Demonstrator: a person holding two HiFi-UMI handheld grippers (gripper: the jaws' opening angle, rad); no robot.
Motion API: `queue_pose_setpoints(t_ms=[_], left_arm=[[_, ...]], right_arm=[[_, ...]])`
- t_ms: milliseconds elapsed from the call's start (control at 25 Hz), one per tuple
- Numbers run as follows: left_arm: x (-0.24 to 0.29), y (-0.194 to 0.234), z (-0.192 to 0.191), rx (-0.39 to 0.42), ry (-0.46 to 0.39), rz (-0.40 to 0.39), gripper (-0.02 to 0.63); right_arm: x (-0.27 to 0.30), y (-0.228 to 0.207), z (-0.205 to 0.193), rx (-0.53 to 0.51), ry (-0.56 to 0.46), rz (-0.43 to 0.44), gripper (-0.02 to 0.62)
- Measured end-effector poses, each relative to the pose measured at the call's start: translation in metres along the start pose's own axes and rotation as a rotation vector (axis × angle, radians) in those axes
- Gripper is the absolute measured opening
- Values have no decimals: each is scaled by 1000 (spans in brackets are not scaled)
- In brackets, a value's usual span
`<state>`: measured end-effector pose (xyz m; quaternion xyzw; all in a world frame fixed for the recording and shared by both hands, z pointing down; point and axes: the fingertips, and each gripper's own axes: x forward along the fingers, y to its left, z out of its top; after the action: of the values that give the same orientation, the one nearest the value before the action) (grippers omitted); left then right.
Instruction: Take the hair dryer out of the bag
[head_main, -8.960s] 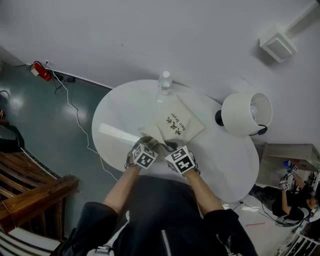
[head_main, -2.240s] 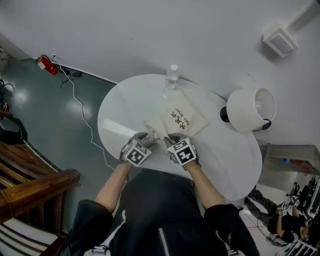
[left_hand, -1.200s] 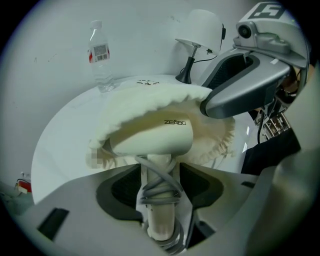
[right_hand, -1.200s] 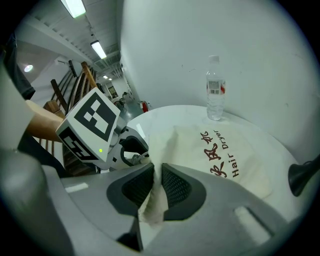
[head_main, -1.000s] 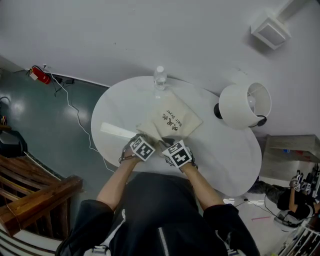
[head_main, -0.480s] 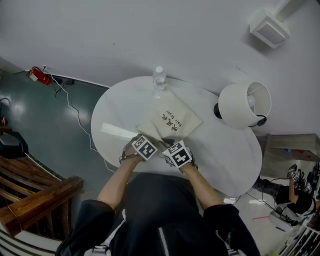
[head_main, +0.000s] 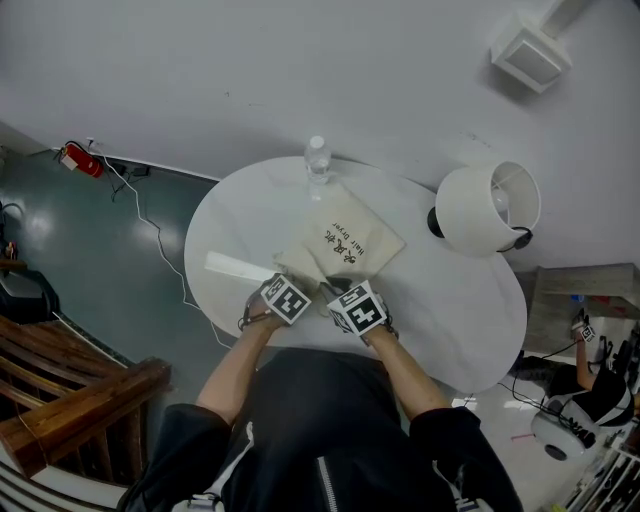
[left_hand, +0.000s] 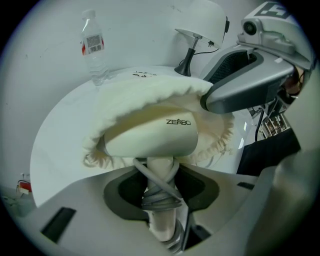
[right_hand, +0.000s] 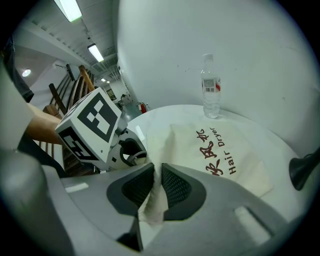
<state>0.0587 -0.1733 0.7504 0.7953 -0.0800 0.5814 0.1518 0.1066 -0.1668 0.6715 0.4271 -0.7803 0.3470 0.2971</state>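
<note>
2 tongs, 1 job each: judging by how they stand, the right one anchors the bag while the left one takes the dryer.
Right tongs (right_hand: 156, 192): pressed together on a fold of the cream cloth drawstring bag (right_hand: 220, 150) at its near rim, probably to hold the mouth open and to stop the cloth sliding along with the dryer.
Left tongs (left_hand: 160, 192): aimed steeply down at the bag's mouth. Its jaws have just been closing, with the dryer's handle between them. The pads appear to meet the wound cord on both sides, though how firmly they press is not clear.
Why the handle: it is the 1 narrow part sticking out of the cloth, so it looks the easiest place to pinch.
Where the dryer is: the cream plastic hair dryer (left_hand: 150, 137) lies on the round white tabletop (head_main: 440, 310). Its barrel is partly under the ruffled mouth of the bag, and its handle points out towards the person.
Dryer's look: smooth rounded barrel with grey "ZEABO" lettering and a cylindrical handle. The grey cord (left_hand: 159, 199) is wound round the handle in crossing loops.
Bag's look: flat beyond the mouth, printed "Hair Dryer" in reddish brown.
Nearby: 1 clear plastic water bottle (head_main: 316, 160) stands just beyond the bag's far corner, and 1 white lamp (head_main: 487, 210) stands to the right, well apart from the tongs.
</note>
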Motion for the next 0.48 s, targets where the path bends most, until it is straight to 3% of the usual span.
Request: queue_pose_setpoints(t_ms=[480], left_arm=[[-16, -16, -14, -28, -36, -24, 173]], right_arm=[[0, 3, -2, -20, -14, -31, 51]])
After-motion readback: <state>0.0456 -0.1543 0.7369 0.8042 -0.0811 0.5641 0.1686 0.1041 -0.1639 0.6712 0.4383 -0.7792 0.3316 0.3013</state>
